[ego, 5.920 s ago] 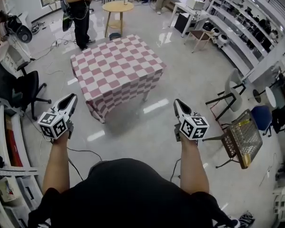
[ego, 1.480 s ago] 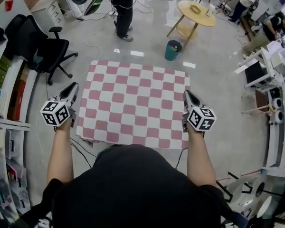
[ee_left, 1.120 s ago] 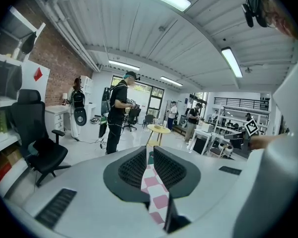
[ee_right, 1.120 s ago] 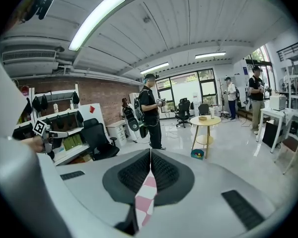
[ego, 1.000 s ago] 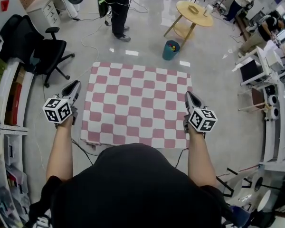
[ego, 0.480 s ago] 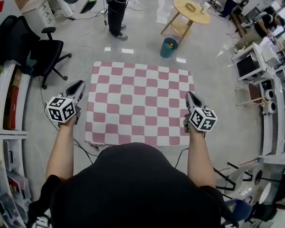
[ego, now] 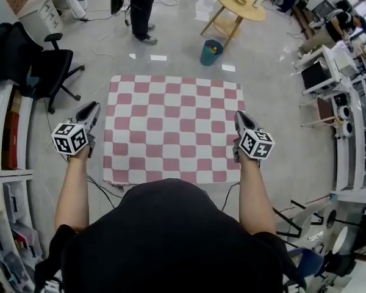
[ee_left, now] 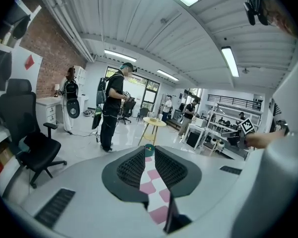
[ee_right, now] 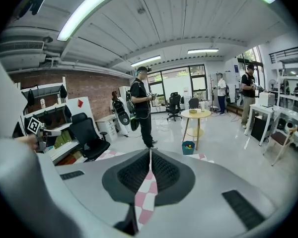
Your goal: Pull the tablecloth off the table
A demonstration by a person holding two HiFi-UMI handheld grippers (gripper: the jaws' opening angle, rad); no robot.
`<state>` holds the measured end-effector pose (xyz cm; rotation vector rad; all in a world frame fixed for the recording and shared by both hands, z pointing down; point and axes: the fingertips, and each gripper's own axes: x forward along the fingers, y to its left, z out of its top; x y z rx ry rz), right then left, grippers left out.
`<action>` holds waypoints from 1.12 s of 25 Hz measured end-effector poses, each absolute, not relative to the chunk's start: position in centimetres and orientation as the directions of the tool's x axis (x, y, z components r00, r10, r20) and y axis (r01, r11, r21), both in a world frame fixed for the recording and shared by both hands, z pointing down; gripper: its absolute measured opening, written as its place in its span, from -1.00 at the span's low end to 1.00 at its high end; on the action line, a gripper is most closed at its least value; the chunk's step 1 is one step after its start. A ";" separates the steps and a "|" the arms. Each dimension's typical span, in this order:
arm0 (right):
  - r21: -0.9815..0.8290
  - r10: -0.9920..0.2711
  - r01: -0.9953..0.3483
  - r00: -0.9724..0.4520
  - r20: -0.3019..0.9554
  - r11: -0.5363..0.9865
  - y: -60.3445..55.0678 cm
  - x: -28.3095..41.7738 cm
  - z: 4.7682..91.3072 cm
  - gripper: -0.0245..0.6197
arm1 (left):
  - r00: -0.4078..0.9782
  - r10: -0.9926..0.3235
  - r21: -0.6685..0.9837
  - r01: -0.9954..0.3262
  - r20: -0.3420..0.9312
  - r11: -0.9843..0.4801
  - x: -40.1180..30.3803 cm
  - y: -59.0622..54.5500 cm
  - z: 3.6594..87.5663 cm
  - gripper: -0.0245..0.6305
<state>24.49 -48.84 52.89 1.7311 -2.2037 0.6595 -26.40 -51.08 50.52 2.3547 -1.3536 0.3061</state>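
Note:
A pink-and-white checked tablecloth [ego: 174,127] covers the square table right in front of me. My left gripper [ego: 91,107] hangs just off the table's left edge, near the front corner. Its jaws have just been opening and stand a narrow gap apart [ee_left: 149,150]. Nothing is gripped; the checked cloth [ee_left: 151,180] only shows through the gap. My right gripper [ego: 239,115] sits over the cloth's right edge. In the right gripper view its jaws [ee_right: 150,152] are closed to a thin slit, with the cloth [ee_right: 145,197] visible below them.
A teal bin [ego: 211,52] and a round wooden table [ego: 238,6] stand beyond the far edge. A person [ego: 137,5] stands at the far left. A black office chair [ego: 46,66] and shelves [ego: 6,139] are on the left, desks [ego: 348,102] on the right, and cables lie on the floor.
Since the earliest frame I have walked up to the table's near edge. Over the last second both grippers sank a little beside the table's sides.

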 end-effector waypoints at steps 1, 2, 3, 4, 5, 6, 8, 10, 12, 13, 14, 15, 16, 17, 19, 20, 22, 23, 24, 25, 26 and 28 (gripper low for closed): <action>-0.188 -0.840 -0.965 -0.252 0.480 0.182 -49.0 25.3 53.6 -0.82 | 0.504 -0.769 0.239 -0.863 0.393 -0.445 -26.2 -51.1 51.1 -0.70; -0.188 -0.835 -0.966 -0.247 0.491 0.175 -49.1 26.1 54.3 -0.82 | 0.503 -0.765 0.243 -0.864 0.403 -0.440 -26.0 -51.2 51.7 -0.69; -0.189 -0.830 -0.968 -0.241 0.502 0.166 -49.2 27.0 55.0 -0.82 | 0.501 -0.761 0.250 -0.866 0.412 -0.434 -25.9 -51.2 52.2 -0.69; -0.192 -0.825 -0.969 -0.236 0.513 0.157 -49.3 27.9 55.7 -0.82 | 0.498 -0.759 0.257 -0.867 0.420 -0.427 -25.7 -51.3 52.7 -0.68; -0.195 -0.819 -0.970 -0.231 0.525 0.149 -49.4 28.8 56.5 -0.82 | 0.495 -0.756 0.263 -0.869 0.428 -0.419 -25.7 -51.4 53.2 -0.66; -0.198 -0.812 -0.970 -0.227 0.538 0.140 -49.3 29.7 57.3 -0.81 | 0.490 -0.753 0.267 -0.871 0.439 -0.412 -25.5 -51.6 53.9 -0.65; -0.199 -0.794 -0.972 -0.216 0.569 0.121 -49.1 31.6 59.2 -0.76 | 0.485 -0.741 0.271 -0.874 0.465 -0.403 -25.2 -51.7 55.5 -0.63; -0.196 -0.778 -0.976 -0.199 0.595 0.100 -48.8 33.4 61.1 -0.73 | 0.485 -0.716 0.276 -0.874 0.502 -0.399 -24.9 -51.9 57.4 -0.59; -0.199 -0.763 -0.977 -0.189 0.619 0.081 -48.7 34.9 62.9 -0.70 | 0.480 -0.687 0.284 -0.877 0.546 -0.387 -25.2 -52.0 59.4 -0.54; -0.202 -0.753 -0.977 -0.186 0.631 0.072 -48.6 35.5 63.8 -0.68 | 0.473 -0.672 0.287 -0.881 0.569 -0.377 -25.5 -51.9 60.5 -0.51; -0.203 -0.742 -0.977 -0.182 0.645 0.063 -48.4 36.2 64.8 -0.66 | 0.464 -0.655 0.287 -0.885 0.596 -0.366 -25.8 -51.8 61.7 -0.49; -0.203 -0.730 -0.978 -0.179 0.660 0.057 -48.2 36.9 65.7 -0.65 | 0.452 -0.635 0.285 -0.891 0.626 -0.353 -26.2 -51.5 63.0 -0.47; -0.199 -0.716 -0.979 -0.177 0.676 0.054 -48.1 37.4 66.7 -0.63 | 0.439 -0.613 0.281 -0.897 0.657 -0.340 -26.7 -51.2 64.4 -0.41; -0.191 -0.700 -0.980 -0.175 0.692 0.057 -47.9 37.9 67.7 -0.60 | 0.423 -0.593 0.276 -0.904 0.685 -0.326 -27.1 -50.9 65.8 -0.38; -0.165 -0.665 -0.983 -0.173 0.727 0.076 -47.6 38.7 69.6 -0.58 | 0.392 -0.561 0.269 -0.918 0.729 -0.291 -28.0 -50.2 68.5 -0.38; -0.152 -0.647 -0.985 -0.170 0.743 0.084 -47.4 39.2 70.5 -0.57 | 0.375 -0.550 0.265 -0.925 0.746 -0.272 -28.4 -49.8 69.8 -0.37; -0.141 -0.614 -0.986 -0.164 0.772 0.086 -46.9 40.2 72.4 -0.55 | 0.346 -0.533 0.261 -0.937 0.772 -0.231 -29.3 -49.1 72.2 -0.37; -0.146 -0.598 -0.986 -0.167 0.784 0.084 -46.6 40.6 73.5 -0.54 | 0.340 -0.517 0.267 -0.940 0.785 -0.213 -29.6 -48.7 73.3 -0.37; -0.157 -0.580 -0.984 -0.175 0.796 0.082 -46.4 40.8 74.6 -0.54 | 0.341 -0.496 0.279 -0.940 0.798 -0.197 -29.9 -48.1 74.4 -0.37; -0.168 -0.561 -0.983 -0.183 0.808 0.080 -46.1 41.0 75.7 -0.53 | 0.344 -0.474 0.291 -0.939 0.811 -0.185 -30.0 -47.6 75.5 -0.34; -0.167 -0.542 -0.983 -0.183 0.820 0.079 -45.8 41.4 76.5 -0.51 | 0.346 -0.453 0.297 -0.938 0.822 -0.177 -30.0 -47.1 76.5 -0.32; -0.141 -0.514 -0.987 -0.160 0.843 0.077 -45.6 42.5 77.6 -0.50 | 0.350 -0.417 0.308 -0.937 0.839 -0.166 -30.0 -46.4 78.3 -0.32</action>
